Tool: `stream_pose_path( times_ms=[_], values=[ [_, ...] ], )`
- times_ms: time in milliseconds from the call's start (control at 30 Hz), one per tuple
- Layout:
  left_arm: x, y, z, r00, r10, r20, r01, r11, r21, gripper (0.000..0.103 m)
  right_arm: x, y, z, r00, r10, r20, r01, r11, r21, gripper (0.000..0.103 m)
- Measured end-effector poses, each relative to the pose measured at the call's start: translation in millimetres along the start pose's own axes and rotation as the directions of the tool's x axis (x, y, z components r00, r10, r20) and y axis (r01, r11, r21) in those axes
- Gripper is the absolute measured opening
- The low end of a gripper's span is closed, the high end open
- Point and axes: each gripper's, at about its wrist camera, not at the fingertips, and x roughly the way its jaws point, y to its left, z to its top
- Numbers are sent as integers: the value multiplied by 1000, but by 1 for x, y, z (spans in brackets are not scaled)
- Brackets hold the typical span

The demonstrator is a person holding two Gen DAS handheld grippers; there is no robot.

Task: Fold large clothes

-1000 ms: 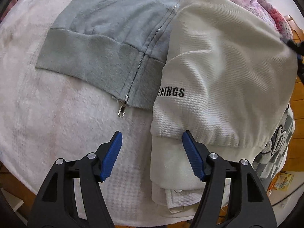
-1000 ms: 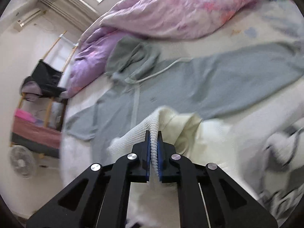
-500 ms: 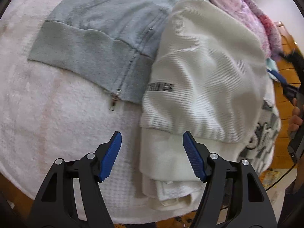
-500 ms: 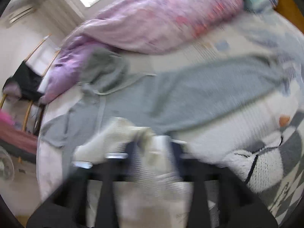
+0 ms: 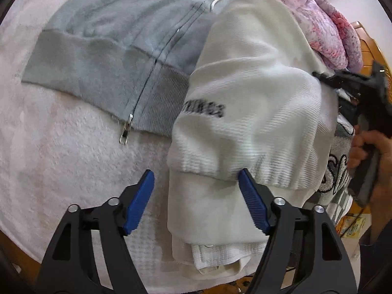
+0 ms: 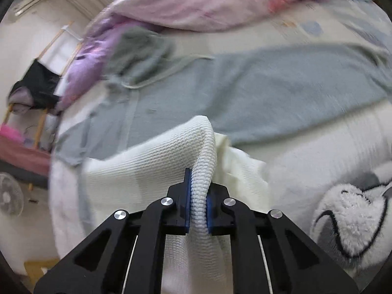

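Observation:
A white waffle-knit sweatshirt [image 5: 250,93] with black lettering lies partly folded at the bed's near edge, overlapping a grey zip hoodie [image 5: 117,49]. My left gripper [image 5: 196,196] is open, hovering just above the sweatshirt's ribbed hem, touching nothing. My right gripper [image 6: 198,196] is shut on a ribbed edge of the white sweatshirt [image 6: 156,171] and holds it lifted; it also shows in the left wrist view [image 5: 362,103] at the right, held by a hand. The grey hoodie [image 6: 245,98] lies spread flat behind.
A white fluffy blanket [image 5: 61,159] covers the bed. A pink and purple duvet [image 6: 208,5] is bunched at the far side. A plush patterned throw [image 6: 348,215] lies to the right. A fan [image 6: 9,196] and a clothes rack [image 6: 36,85] stand beside the bed.
My right gripper has pulled the sweatshirt's edge rightwards, dragging the fabric over. My left gripper has stayed open and shifted a little closer to the hem.

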Motion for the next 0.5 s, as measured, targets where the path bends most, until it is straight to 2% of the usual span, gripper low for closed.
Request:
stream_pose_path(
  times_ms=[133, 200, 300, 333, 400, 467, 500],
  values=[
    [8, 3, -6, 999, 9, -33, -8, 1000, 7, 72, 3, 4, 0, 1000, -27, -7, 27, 1000, 0, 17],
    [13, 5, -9, 998, 14, -58, -13, 1000, 14, 72, -13, 4, 0, 1000, -22, -4, 22, 1000, 16, 26],
    [14, 7, -12, 998, 22, -62, -20, 1000, 22, 72, -56, 16, -19, 993, -102, 52, 103, 994, -25, 36],
    [14, 7, -14, 998, 30, -57, -27, 999, 43, 72, -67, 19, -27, 991, -116, 66, 119, 992, -38, 36],
    [13, 6, -17, 998, 32, -57, -29, 998, 54, 73, -89, 34, -51, 995, -59, 84, 66, 994, -83, 36],
    [14, 5, -22, 997, 21, -68, -18, 999, 48, 72, -89, 48, -74, 999, -6, 38, 11, 991, -134, 35],
    [15, 6, -23, 997, 21, -72, -18, 999, 51, 72, -82, 52, -88, 999, 34, -11, -35, 988, -151, 34]
  ],
)
